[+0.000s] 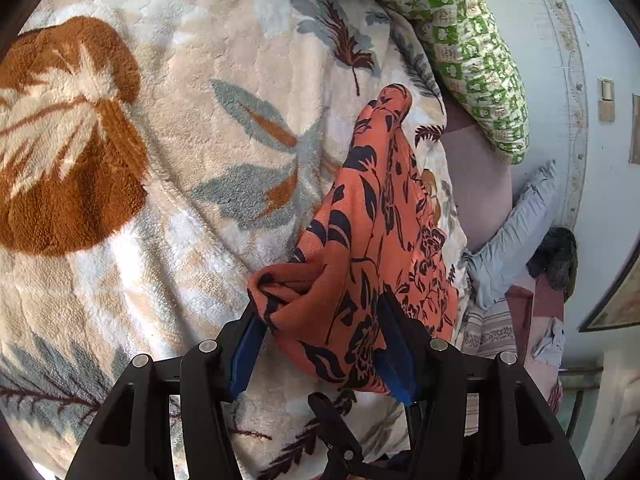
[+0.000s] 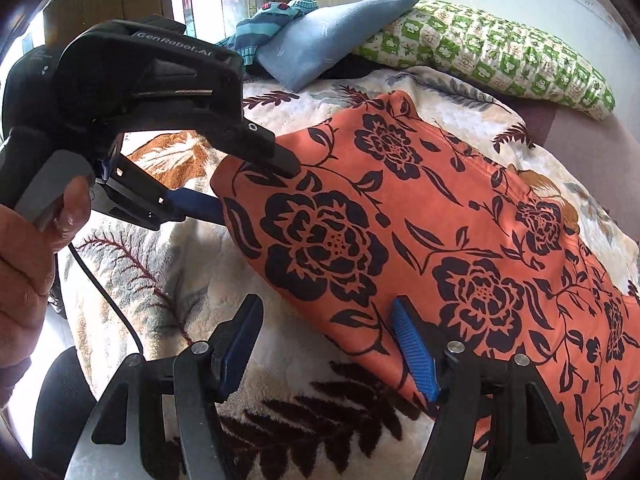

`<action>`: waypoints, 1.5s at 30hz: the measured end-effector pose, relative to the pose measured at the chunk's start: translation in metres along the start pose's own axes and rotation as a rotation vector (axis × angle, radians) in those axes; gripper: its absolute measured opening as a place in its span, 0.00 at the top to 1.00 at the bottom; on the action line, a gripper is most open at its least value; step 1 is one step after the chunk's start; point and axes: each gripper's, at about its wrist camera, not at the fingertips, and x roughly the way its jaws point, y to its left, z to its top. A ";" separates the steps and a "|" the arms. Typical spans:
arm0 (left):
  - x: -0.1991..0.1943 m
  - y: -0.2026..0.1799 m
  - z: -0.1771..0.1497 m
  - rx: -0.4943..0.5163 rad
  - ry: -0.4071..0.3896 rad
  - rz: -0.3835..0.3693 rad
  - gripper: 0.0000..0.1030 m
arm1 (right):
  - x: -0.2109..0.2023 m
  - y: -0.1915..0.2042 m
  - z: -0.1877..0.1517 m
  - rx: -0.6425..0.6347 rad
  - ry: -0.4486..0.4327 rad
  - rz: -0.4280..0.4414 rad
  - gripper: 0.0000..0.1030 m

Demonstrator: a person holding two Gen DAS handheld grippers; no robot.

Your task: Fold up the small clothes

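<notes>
the orange floral garment (image 2: 420, 240), printed with dark navy roses and leaves, lies spread across a fleece blanket (image 2: 192, 280) patterned with brown, grey and maroon leaves; in the right wrist view it runs from the centre of the bed down to the lower right edge, its near-left hem lifted off the blanket.

the left gripper (image 2: 256, 184) enters from the upper left of the right wrist view; one black finger lies on top of the garment's corner and the blue-padded finger goes under its edge, so the fabric sits between the two; its casing reads "GenRobot.AI" in pale letters; the person's hand (image 2: 36, 248) grips its handle, and a black cable (image 2: 108, 300) hangs from it. in the left wrist view the left gripper (image 1: 320, 332) has a bunched fold of the orange floral garment (image 1: 380, 220) filling the space between its blue pads, the jaws pressed onto that bundle rather than fully together.

the right gripper (image 2: 324, 344) hovers low over the blanket with its jaws wide apart; its right blue pad (image 2: 414, 352) overlaps the garment's lower edge and the other pad stands over bare blanket; nothing is pinched between them.

behind the garment a green checked pillow (image 2: 488, 52) lies along the wall; beside it sits a light blue folded cloth (image 2: 332, 32) with a striped blue knit item (image 2: 276, 20) against it.
</notes>
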 end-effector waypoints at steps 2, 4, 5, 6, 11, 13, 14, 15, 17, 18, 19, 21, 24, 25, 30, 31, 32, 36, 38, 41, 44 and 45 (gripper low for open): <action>-0.012 0.005 -0.001 0.025 -0.024 -0.024 0.46 | 0.002 0.007 0.001 -0.046 -0.004 -0.017 0.33; -0.028 0.014 0.001 0.037 -0.060 -0.029 0.46 | 0.004 0.014 0.001 -0.088 -0.013 -0.034 0.33; -0.033 0.017 0.006 0.047 -0.073 -0.026 0.46 | 0.005 0.017 0.001 -0.102 -0.014 -0.041 0.33; -0.038 0.018 0.011 0.055 -0.084 -0.015 0.45 | 0.008 0.020 0.002 -0.115 -0.014 -0.051 0.32; -0.017 -0.004 0.051 0.125 -0.013 0.098 0.45 | 0.021 0.033 0.012 -0.161 -0.035 -0.101 0.29; 0.005 -0.024 0.067 0.164 0.047 0.115 0.45 | 0.022 0.033 0.016 -0.161 -0.049 -0.111 0.29; 0.016 -0.032 0.073 0.176 0.079 0.122 0.45 | 0.021 0.033 0.017 -0.158 -0.052 -0.111 0.30; 0.027 -0.041 0.078 0.188 0.106 0.128 0.45 | 0.021 0.033 0.017 -0.157 -0.056 -0.113 0.30; 0.047 -0.055 0.086 0.215 0.148 0.147 0.45 | 0.021 0.034 0.018 -0.168 -0.063 -0.124 0.31; 0.056 -0.061 0.090 0.223 0.161 0.159 0.45 | 0.022 0.035 0.017 -0.177 -0.067 -0.131 0.31; 0.065 -0.066 0.094 0.227 0.175 0.167 0.45 | 0.023 0.036 0.018 -0.186 -0.068 -0.140 0.33; 0.079 -0.072 0.097 0.230 0.201 0.173 0.46 | 0.025 0.037 0.019 -0.203 -0.077 -0.159 0.34; 0.096 -0.081 0.100 0.246 0.223 0.188 0.56 | 0.027 0.039 0.021 -0.227 -0.085 -0.170 0.56; 0.102 -0.086 0.101 0.254 0.223 0.194 0.62 | 0.026 0.036 0.021 -0.223 -0.093 -0.161 0.65; 0.099 -0.112 0.087 0.312 0.167 0.222 0.80 | 0.004 0.010 0.024 -0.116 -0.161 -0.088 0.83; 0.097 -0.118 0.082 0.316 0.156 0.217 0.80 | -0.002 0.007 0.024 -0.102 -0.176 -0.084 0.84; 0.096 -0.124 0.079 0.321 0.145 0.209 0.81 | -0.008 0.004 0.024 -0.088 -0.190 -0.081 0.85; 0.085 -0.153 0.055 0.362 0.117 0.192 0.81 | -0.038 -0.015 0.018 -0.016 -0.242 -0.064 0.87; 0.087 -0.173 0.043 0.391 0.109 0.188 0.81 | -0.054 -0.028 0.011 0.034 -0.264 -0.053 0.88; 0.091 -0.201 0.017 0.453 0.106 0.202 0.81 | -0.076 -0.051 -0.001 0.117 -0.288 -0.039 0.89; 0.107 -0.228 -0.007 0.492 0.116 0.215 0.81 | -0.093 -0.076 -0.017 0.202 -0.304 -0.031 0.89; 0.109 -0.233 -0.013 0.503 0.126 0.215 0.81 | -0.098 -0.084 -0.024 0.233 -0.306 -0.028 0.89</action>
